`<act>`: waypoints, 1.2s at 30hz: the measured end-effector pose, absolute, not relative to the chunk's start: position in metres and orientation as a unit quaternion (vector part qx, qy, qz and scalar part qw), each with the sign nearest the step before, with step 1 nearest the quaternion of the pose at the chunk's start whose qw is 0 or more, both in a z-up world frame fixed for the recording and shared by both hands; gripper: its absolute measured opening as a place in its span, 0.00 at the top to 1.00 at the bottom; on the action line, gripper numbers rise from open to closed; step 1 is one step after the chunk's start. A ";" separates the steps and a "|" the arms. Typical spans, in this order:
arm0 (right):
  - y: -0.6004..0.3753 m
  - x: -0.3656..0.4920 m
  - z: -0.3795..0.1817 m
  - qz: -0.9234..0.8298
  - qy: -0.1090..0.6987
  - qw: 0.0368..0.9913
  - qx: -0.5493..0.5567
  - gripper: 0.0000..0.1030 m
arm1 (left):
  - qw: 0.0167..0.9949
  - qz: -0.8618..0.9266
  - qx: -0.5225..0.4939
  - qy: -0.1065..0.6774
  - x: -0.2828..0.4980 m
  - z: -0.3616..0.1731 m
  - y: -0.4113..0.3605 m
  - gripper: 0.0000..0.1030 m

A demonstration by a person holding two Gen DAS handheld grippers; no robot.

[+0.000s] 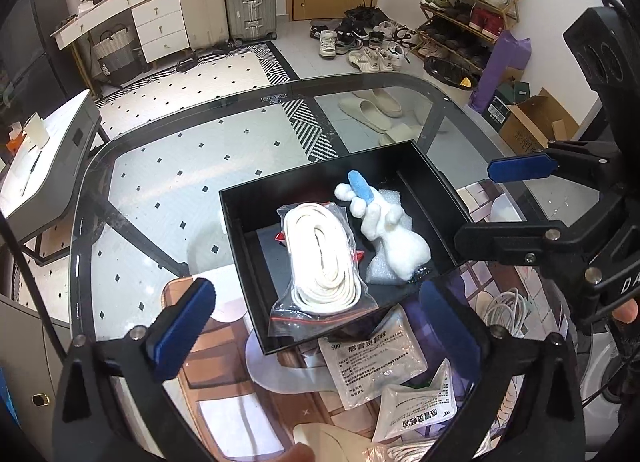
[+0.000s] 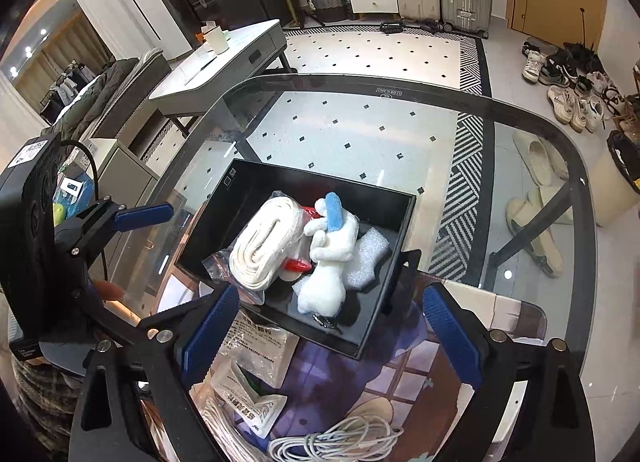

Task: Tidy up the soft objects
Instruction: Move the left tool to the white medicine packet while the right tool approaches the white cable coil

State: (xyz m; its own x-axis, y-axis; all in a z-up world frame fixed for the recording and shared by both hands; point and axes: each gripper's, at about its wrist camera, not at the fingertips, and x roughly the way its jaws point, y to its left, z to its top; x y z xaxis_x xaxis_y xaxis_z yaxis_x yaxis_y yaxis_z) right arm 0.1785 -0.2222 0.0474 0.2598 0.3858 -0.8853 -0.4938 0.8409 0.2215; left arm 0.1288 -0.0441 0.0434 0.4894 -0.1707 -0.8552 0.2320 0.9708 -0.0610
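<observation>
Glass-topped bench (image 1: 132,198) over a white tiled floor with black diamonds; suitcases and a shoe rack at the far wall. Black box (image 1: 240,222) sits open on the bench, partly on a printed mat (image 2: 400,374). Inside the box: bagged coil of white strap (image 1: 324,258) leaning on the near wall, white plush toy (image 1: 400,242) with a blue patch beside it, lying on white foam (image 2: 368,258). Just outside the box's near wall: printed sachets (image 1: 372,358) and a white cable coil (image 2: 340,438). Left gripper (image 1: 316,326) jaws spread wide, empty, above the box's near edge. Right gripper (image 2: 332,334) jaws likewise spread, nothing between the pads.
</observation>
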 end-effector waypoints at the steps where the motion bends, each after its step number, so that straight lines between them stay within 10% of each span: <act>1: -0.225 0.176 0.048 0.276 0.542 0.792 -0.050 0.08 | 0.863 -0.116 0.029 0.491 0.127 0.044 -0.043 0.00; 36: -0.278 0.100 0.006 0.238 0.601 0.763 -0.016 0.07 | 0.837 -0.175 0.026 0.518 0.060 0.004 -0.059 0.00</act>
